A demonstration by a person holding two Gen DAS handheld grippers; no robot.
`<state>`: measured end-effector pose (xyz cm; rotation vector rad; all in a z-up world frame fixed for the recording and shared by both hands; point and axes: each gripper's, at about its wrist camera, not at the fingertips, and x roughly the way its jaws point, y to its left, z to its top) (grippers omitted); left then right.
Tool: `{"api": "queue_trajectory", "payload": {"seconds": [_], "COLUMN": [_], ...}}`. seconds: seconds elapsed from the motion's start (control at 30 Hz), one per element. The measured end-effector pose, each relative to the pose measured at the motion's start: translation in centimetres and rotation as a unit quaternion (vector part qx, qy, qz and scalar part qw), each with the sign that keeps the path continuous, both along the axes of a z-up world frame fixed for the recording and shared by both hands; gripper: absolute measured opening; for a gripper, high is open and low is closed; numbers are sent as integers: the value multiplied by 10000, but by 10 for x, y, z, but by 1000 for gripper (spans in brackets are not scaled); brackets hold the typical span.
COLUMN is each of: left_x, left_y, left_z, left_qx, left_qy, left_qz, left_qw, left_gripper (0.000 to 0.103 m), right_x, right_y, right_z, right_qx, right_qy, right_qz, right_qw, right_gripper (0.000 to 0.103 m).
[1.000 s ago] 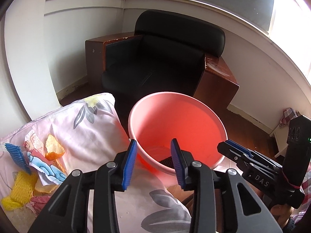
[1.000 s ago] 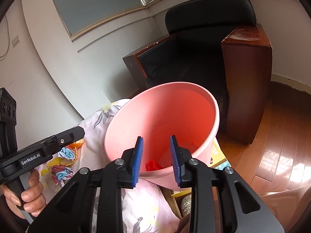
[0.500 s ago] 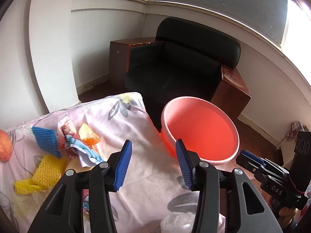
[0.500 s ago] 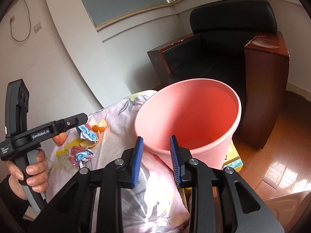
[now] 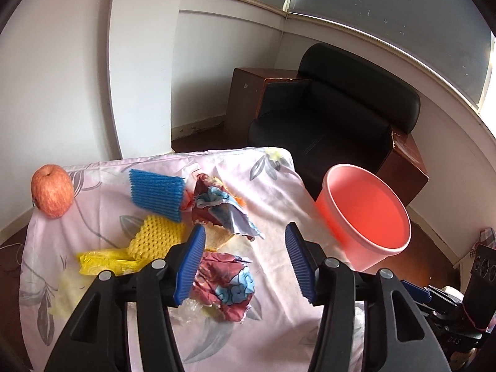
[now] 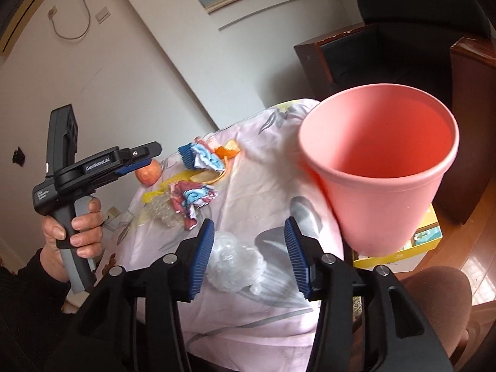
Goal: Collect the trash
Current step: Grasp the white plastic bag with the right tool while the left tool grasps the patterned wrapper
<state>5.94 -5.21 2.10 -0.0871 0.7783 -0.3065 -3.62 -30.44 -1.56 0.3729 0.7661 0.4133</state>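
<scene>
A trash pile lies on the flowered pink cloth [image 5: 272, 195]: a blue foam net [image 5: 156, 193], a yellow foam net [image 5: 158, 237], a yellow wrapper [image 5: 102, 260] and crumpled printed wrappers [image 5: 226, 282]. My left gripper [image 5: 245, 263] hovers over the pile's near edge, jaws opening, nothing pressed between the pads. The pink bin [image 5: 365, 214] stands beyond the table's right edge. My right gripper [image 6: 249, 262] is also opening, above a clear plastic wad [image 6: 232, 260] that lies untouched on the cloth. In the right wrist view the bin [image 6: 381, 167] sits to the right, and a hand holds the left gripper [image 6: 145, 158] at the left.
An apple [image 5: 52, 190] sits at the cloth's far left corner, and orange peel [image 6: 228, 150] lies behind the pile. A black armchair [image 5: 334, 114] with wooden arms stands past the table. A yellow box [image 6: 424, 235] lies beneath the bin, and a brown seat [image 6: 434, 282] is near.
Both views swung left from the bin's mouth to the tabletop, so the bin now sits at the right. Both sets of jaws stand wider. The trash pile came into full view.
</scene>
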Motion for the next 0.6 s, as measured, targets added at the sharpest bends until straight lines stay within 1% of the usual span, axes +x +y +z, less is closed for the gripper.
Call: {"api": "queue_trajectory", "payload": {"seconds": [0.1, 0.23, 0.37, 0.47, 0.6], "left_x": [-4, -10, -12, -15, -18], "left_y": [12, 30, 45, 53, 52], "left_z": [-4, -10, -18, -24, -30], "left_qx": [3, 33, 99, 79, 75], "left_qy": [36, 94, 173, 277, 311], "left_qz": [111, 231, 351, 401, 284], "left_qw": [9999, 9997, 9992, 9988, 9991], "left_gripper": [53, 57, 58, 58, 58], "right_x": [0, 3, 8, 10, 13], "right_y": [20, 37, 46, 50, 54], "right_z": [-1, -6, -11, -13, -15], "right_qx": [-252, -509, -643, -767, -888], "right_qy": [77, 184, 314, 338, 362], "right_qz": [293, 509, 595, 597, 600], "right_qw": [9992, 9972, 9957, 9947, 9936], "right_gripper": [49, 49, 49, 49, 49]}}
